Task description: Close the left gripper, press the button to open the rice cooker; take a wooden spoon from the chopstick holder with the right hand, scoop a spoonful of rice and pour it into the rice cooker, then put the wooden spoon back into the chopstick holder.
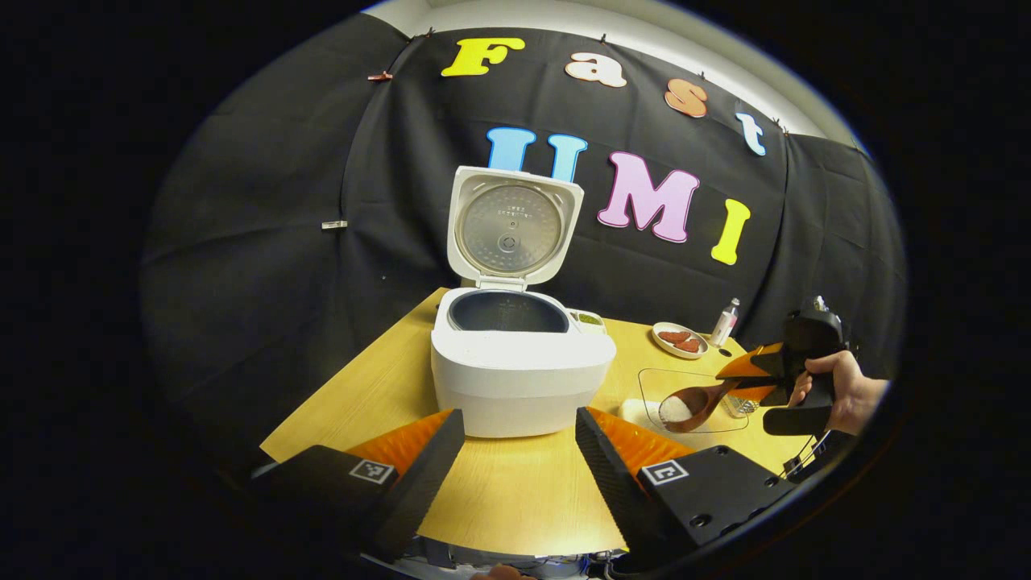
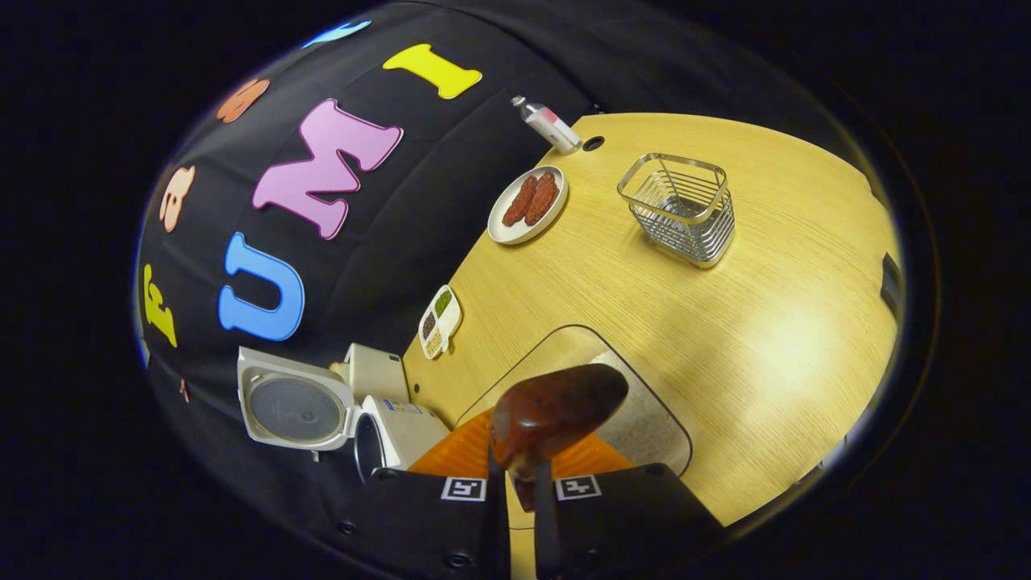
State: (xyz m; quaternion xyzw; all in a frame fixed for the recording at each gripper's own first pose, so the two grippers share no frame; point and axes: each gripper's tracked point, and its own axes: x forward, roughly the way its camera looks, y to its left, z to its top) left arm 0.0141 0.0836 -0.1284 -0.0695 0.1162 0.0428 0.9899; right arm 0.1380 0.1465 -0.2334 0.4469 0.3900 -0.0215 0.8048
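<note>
The white rice cooker (image 1: 515,362) stands in the middle of the table with its lid (image 1: 511,229) up and its dark pot showing. My left gripper (image 1: 518,431) hovers open just in front of it, holding nothing. Off to the right, a hand (image 1: 846,391) holds my right gripper (image 1: 737,383), shut on the handle of the wooden spoon (image 1: 693,403). The spoon carries white rice over the clear rice tray (image 1: 668,374). In the right gripper view the spoon (image 2: 560,415) hangs above the tray (image 2: 523,362), its handle gripped by my right gripper (image 2: 519,475). The wire chopstick holder (image 2: 681,205) stands beyond.
A plate of red sausages (image 2: 527,205), a small bottle (image 2: 548,125) and a divided condiment dish (image 2: 439,322) sit along the back of the wooden table (image 2: 765,322). The open cooker (image 2: 354,411) lies to the spoon's left. Black cloth walls the booth.
</note>
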